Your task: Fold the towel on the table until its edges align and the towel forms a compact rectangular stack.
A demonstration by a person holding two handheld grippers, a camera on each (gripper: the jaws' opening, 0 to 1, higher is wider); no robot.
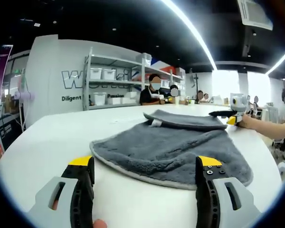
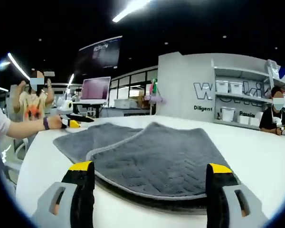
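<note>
Grey towel (image 1: 173, 149) lies partly folded mid-table (image 1: 47, 137), one layer doubled over, its pale-trimmed edges not yet matching. Left gripper (image 1: 147, 173) hovers at the towel's near edge, jaws wide apart, nothing in them. Right gripper (image 2: 149, 183) likewise, jaws spread and empty, poised over the hem on its side. Risk now, I'd say: pinching only the top layer, so the fold drags skewed and the edges misalign.

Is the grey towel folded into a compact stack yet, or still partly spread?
Partly folded, not compact: the towel has one layer lapped over another, its pale-trimmed edge crossing the lower layer, edges not aligned. It lies on the white table.
</note>
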